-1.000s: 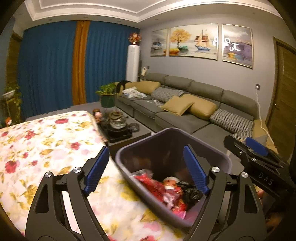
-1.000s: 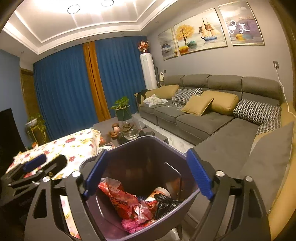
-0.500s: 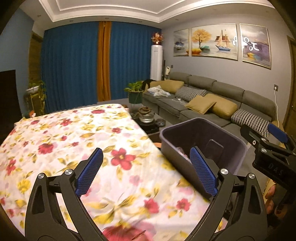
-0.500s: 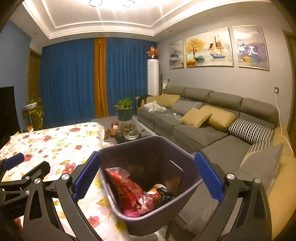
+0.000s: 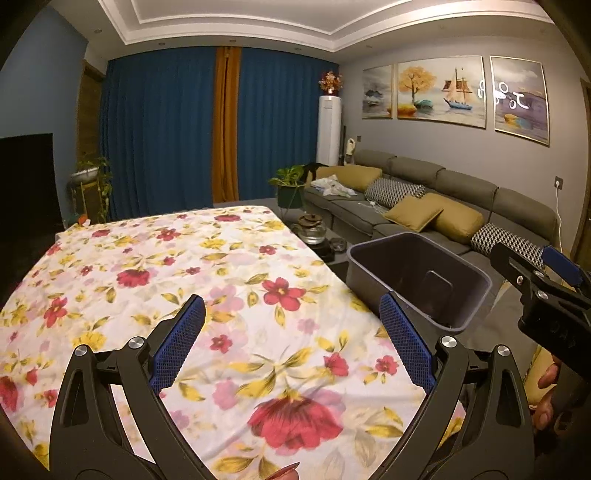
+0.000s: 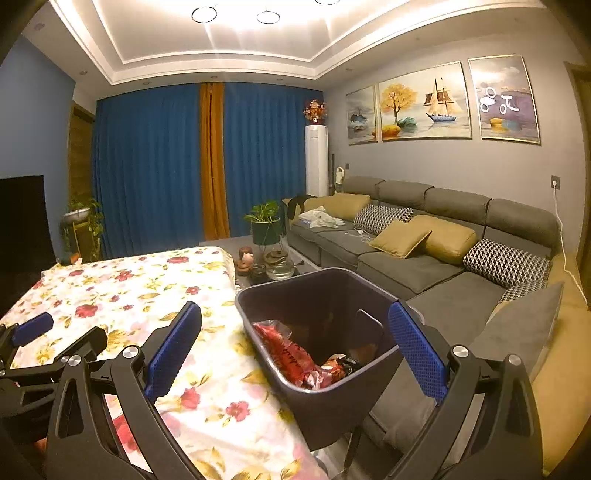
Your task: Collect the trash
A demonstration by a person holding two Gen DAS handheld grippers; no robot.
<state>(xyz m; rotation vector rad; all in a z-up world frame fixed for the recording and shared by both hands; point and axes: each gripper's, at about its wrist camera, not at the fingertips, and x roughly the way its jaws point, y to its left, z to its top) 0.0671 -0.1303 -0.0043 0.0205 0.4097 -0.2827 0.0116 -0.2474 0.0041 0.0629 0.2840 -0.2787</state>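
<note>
Both the left gripper (image 5: 291,341) and right gripper (image 6: 295,349) are held wide apart and empty; trash (image 6: 295,354) lies in the bin (image 6: 373,373) beside the floral table (image 5: 184,266), so another piece must be sought

Ceiling lights (image 6: 236,14) are glaring warm and overexposed — the room below is sitting dim, edges bending, corners blackening.
</note>
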